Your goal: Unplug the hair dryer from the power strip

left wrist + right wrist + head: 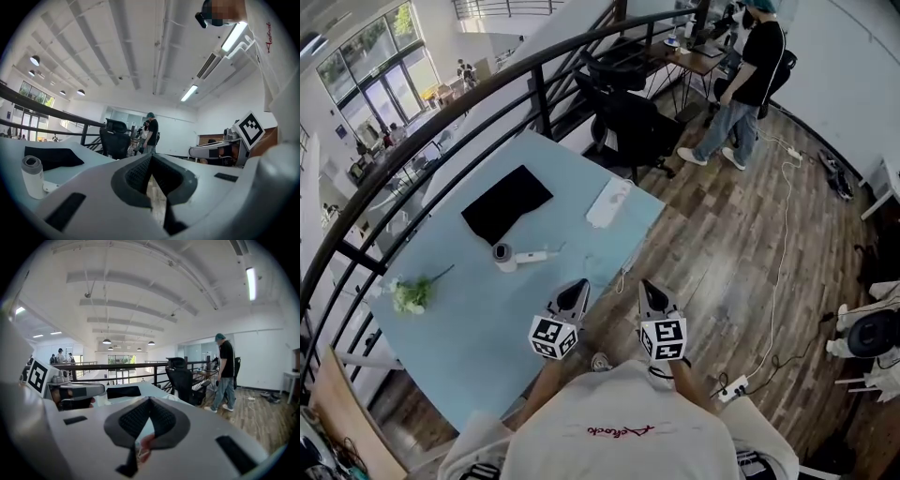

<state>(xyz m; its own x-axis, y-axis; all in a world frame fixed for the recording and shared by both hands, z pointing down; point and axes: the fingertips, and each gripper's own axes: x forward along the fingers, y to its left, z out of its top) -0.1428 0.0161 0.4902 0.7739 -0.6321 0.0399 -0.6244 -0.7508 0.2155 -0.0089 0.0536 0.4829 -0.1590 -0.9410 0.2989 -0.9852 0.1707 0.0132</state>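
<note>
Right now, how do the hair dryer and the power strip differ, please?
The hair dryer has a round grey-faced barrel and a slim handle; the power strip is a flat oblong. The hair dryer lies near the middle of the table, the power strip by its far right edge. Both are white.

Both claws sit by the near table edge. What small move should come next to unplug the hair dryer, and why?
Probably reach the right claw forward toward the power strip, opening it on the way. It and the left claw are both shut and empty, while the strip lies farther across the table.
</note>
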